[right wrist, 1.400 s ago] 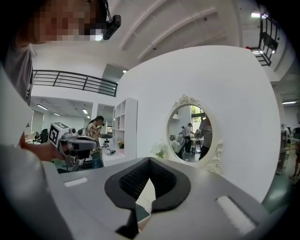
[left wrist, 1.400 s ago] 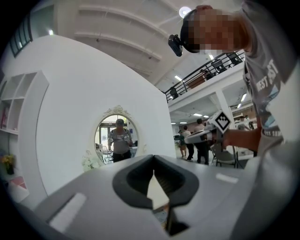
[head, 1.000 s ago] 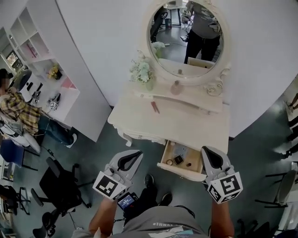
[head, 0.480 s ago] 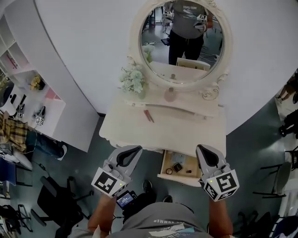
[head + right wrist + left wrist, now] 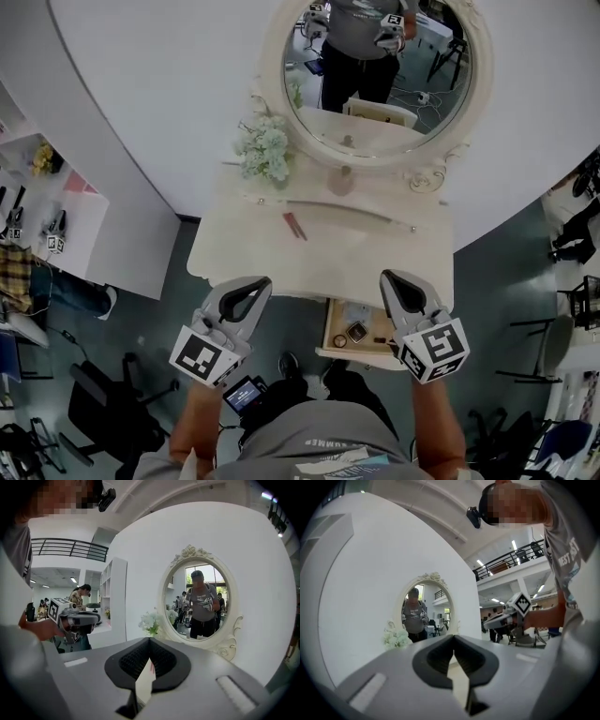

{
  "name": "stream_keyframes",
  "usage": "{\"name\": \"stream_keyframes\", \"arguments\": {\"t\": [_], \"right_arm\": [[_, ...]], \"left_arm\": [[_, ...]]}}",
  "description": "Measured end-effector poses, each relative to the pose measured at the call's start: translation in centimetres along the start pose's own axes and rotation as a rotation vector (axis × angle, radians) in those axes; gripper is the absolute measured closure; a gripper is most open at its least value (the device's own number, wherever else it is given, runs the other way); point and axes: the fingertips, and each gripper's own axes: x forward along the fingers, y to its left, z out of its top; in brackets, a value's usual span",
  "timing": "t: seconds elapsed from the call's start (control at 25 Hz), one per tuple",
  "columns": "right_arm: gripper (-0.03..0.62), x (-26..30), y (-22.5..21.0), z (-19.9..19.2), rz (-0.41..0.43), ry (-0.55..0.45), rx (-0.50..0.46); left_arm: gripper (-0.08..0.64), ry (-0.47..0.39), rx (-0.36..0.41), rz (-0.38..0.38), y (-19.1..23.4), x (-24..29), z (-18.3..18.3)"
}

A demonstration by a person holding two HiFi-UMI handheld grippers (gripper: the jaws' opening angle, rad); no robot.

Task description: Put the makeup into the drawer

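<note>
A thin red makeup stick (image 5: 294, 226) lies on the cream vanity table (image 5: 244, 253), left of centre. A small bottle (image 5: 343, 178) stands at the back under the oval mirror (image 5: 375, 75). The drawer (image 5: 330, 330) under the table's right front stands pulled out, with a dark compact (image 5: 357, 332) and other small items inside. My left gripper (image 5: 258, 281) hovers at the table's front edge, left of the drawer, shut and empty (image 5: 453, 638). My right gripper (image 5: 389, 277) is over the drawer's right part, also shut and empty (image 5: 149, 640). The red stick (image 5: 152, 667) shows through its jaw gap.
White flowers (image 5: 264, 150) stand at the table's back left. A white shelf unit (image 5: 56, 225) is to the left, with an office chair (image 5: 103, 394) on the dark floor nearby. Chairs (image 5: 562, 328) stand at the right.
Both grippers have moved forward toward the vanity; the table and drawer now lie closer under them. The right one has come over the drawer. Both stayed shut.
</note>
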Motion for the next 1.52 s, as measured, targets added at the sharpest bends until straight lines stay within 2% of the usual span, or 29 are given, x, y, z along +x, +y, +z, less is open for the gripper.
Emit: {"name": "stream_keyframes", "arguments": {"t": [0.52,0.88,0.96,1.2,1.32,1.52], "right_arm": [[0.577,14.6,-0.7,-5.6,0.154,0.119,0.018],[0.541,27.4,-0.8,-16.3,0.248,0.317,0.017],[0.532,29.7,-0.9,-18.9,0.258,0.369,0.016],[0.512,35.2,-0.9,-26.0,0.283,0.505,-0.003],[0.497,37.0,-0.6,-28.4,0.304,0.558,-0.004],[0.486,38.2,-0.1,-30.1,0.308,0.61,-0.018]], "left_arm": [[0.558,0.092,-0.067,0.157,5.2,-1.8,-5.3],[0.558,0.139,-0.16,0.257,6.7,-2.2,-10.9],[0.558,0.166,-0.187,0.276,6.7,-2.6,-12.4],[0.558,0.175,-0.222,0.321,7.2,-2.8,-15.7],[0.558,0.181,-0.239,0.332,7.4,-2.6,-17.1],[0.558,0.182,-0.263,0.344,7.9,-2.4,-18.3]]}}
